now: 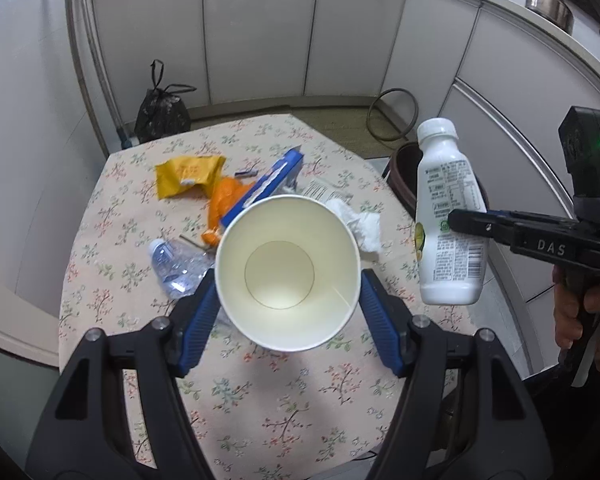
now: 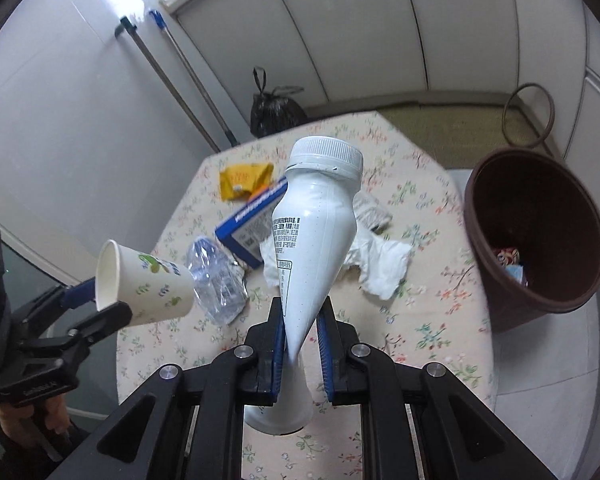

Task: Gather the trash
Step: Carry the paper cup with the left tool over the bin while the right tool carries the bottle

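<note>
My left gripper (image 1: pixel 288 280) is shut on a white paper cup (image 1: pixel 287 272), held above the table with its mouth toward the camera; the cup also shows in the right wrist view (image 2: pixel 148 284). My right gripper (image 2: pixel 300 316) is shut on a white plastic bottle (image 2: pixel 312 240), squeezed flat at the waist, cap up. The bottle also shows in the left wrist view (image 1: pixel 448 216), lifted at the table's right edge. A brown trash bin (image 2: pixel 536 236) stands to the right of the table with some trash inside.
On the floral tablecloth (image 1: pixel 260 400) lie a yellow wrapper (image 1: pixel 188 174), an orange wrapper (image 1: pixel 224 200), a blue box (image 1: pixel 272 180), a crushed clear bottle (image 1: pixel 176 260) and crumpled tissue (image 2: pixel 380 264). A black trash bag (image 1: pixel 162 112) sits on the floor behind.
</note>
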Motion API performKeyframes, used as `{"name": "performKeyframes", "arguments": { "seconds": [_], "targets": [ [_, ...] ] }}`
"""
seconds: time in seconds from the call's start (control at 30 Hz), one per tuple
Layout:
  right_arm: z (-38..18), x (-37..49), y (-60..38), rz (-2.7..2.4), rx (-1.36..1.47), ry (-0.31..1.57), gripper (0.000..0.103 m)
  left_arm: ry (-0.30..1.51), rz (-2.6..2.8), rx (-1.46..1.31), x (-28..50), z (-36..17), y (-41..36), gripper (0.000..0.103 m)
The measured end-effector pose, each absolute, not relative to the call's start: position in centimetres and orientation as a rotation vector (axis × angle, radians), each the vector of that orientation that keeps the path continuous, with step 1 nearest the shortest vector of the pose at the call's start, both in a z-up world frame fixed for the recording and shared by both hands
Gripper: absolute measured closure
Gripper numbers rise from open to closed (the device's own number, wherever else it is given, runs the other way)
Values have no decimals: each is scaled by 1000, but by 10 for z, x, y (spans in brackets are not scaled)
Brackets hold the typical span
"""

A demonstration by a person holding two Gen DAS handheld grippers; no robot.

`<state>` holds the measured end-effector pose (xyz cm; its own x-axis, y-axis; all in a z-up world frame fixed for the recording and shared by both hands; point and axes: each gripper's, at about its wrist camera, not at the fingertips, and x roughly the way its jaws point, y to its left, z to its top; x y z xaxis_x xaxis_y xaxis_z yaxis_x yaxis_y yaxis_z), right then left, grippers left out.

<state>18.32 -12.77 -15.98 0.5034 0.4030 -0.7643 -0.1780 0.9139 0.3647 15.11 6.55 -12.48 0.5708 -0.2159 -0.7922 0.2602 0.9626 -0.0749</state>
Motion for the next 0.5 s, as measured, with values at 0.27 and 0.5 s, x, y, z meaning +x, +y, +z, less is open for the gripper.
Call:
{"name": "performKeyframes", "arguments": {
  "seconds": [0.27,0.5],
  "targets": [
    [-129,171,-179,274,253,861,87,862,-357,22,159,-111,25,34],
    [-113,167,-236,178,255,792,87,804,-424,56,167,-106,-33,34]
  ]
}}
